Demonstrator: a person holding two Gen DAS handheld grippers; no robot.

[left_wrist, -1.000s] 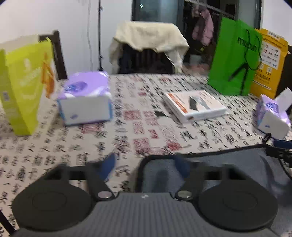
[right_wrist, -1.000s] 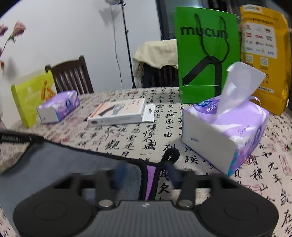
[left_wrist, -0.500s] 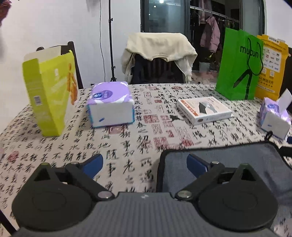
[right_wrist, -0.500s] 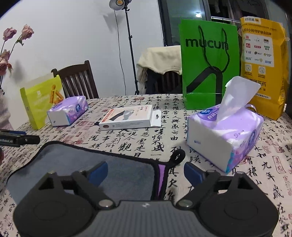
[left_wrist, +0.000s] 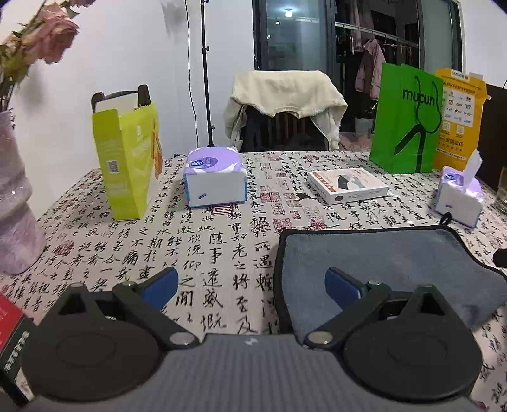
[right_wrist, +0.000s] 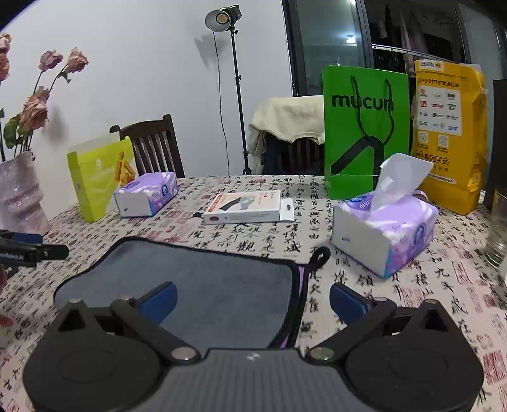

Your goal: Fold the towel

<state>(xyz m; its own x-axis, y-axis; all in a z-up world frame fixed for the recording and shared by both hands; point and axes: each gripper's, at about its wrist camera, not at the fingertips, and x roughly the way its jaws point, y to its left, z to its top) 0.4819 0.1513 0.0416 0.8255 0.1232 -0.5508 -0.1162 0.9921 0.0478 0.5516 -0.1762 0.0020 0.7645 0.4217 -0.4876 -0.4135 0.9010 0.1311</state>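
Grey towel flat on the table, left gripper and right gripper spread wide, lamp only in right view, purple underside at towel corner too.

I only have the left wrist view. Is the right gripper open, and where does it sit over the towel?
Observer: The right gripper is open. The right edge of the towel runs between its fingers, and they grip nothing.
Operator: Is the towel already doubled on that side?
Observer: A purple layer shows under the grey top along that edge, so it looks folded there.
Operator: Anything crowding that far corner?
Observer: The towel's loop lies close to the open tissue pack, with a small gap between them.
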